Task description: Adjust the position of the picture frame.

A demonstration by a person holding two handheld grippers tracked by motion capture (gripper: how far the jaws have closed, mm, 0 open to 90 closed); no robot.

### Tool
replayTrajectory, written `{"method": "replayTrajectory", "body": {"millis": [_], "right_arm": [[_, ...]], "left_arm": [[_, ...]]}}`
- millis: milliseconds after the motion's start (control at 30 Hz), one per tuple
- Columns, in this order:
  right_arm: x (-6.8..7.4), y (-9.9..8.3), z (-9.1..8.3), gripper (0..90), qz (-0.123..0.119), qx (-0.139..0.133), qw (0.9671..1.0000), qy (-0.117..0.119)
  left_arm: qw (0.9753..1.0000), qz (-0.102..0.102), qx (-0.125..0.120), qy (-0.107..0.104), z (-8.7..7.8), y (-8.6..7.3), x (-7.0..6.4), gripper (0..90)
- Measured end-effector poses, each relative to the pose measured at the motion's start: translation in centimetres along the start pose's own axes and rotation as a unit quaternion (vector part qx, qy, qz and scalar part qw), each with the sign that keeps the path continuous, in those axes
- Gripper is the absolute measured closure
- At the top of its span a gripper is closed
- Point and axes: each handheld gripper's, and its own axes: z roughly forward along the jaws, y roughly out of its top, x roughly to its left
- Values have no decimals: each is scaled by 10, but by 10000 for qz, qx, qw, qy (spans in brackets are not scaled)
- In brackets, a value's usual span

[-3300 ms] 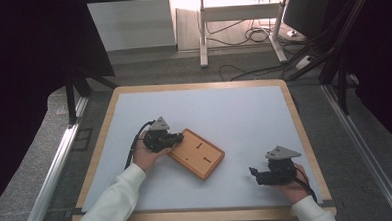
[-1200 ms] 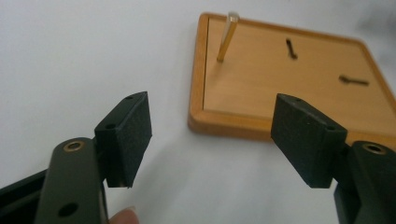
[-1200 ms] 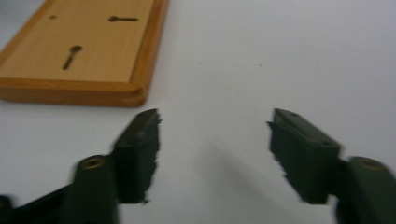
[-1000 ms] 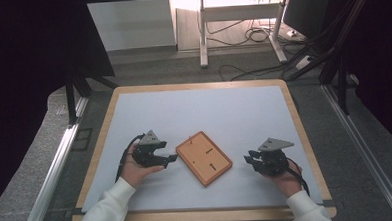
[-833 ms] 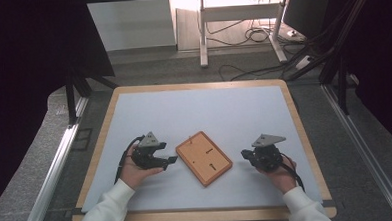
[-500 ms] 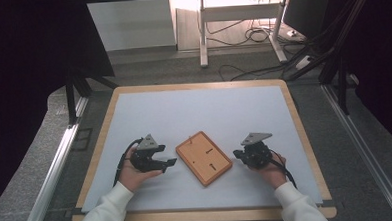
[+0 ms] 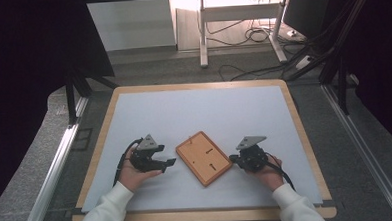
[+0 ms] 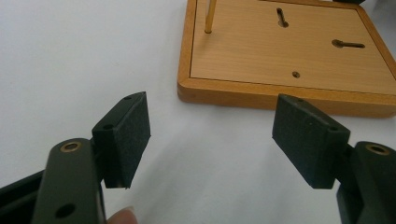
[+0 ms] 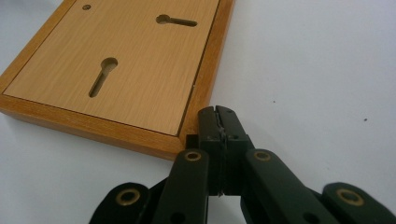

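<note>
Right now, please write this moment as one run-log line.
left claw: open, empty | right claw: shut, at frame corner | flat wooden picture frame: face down on white table

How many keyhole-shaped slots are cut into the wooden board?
2. One slot lies nearer the right hand-held gripper, the other slot farther up the wooden board. A thin peg stands near one corner.

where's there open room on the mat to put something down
The whole far half of the white mat, between the wooden board and the far table rim, lies bare. Crowded: the near middle, where the left gripper and right gripper flank the board closely.
</note>
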Motion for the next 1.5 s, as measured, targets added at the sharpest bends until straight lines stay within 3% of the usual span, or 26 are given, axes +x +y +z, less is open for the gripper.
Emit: {"method": "replayTrajectory", "body": {"millis": [100,500,933,1267,1500], "right_arm": [[0,-2,-2,900,137,-23,9998,145],[16,-5,-5,900,134,39,9994,328],[45,-6,-5,900,40,60,9977,674],[69,2,3,900,-71,-74,9967,802],[73,3,5,900,-7,-119,9957,919]], "left_arm": [[10000,-6,1,1,0,0,1,277],[10000,-2,37,-10,1,-1,1,273],[10000,10,54,-20,2,0,2,269],[10000,23,67,-29,2,0,1,268],[10000,17,83,-41,3,0,1,266]]}}
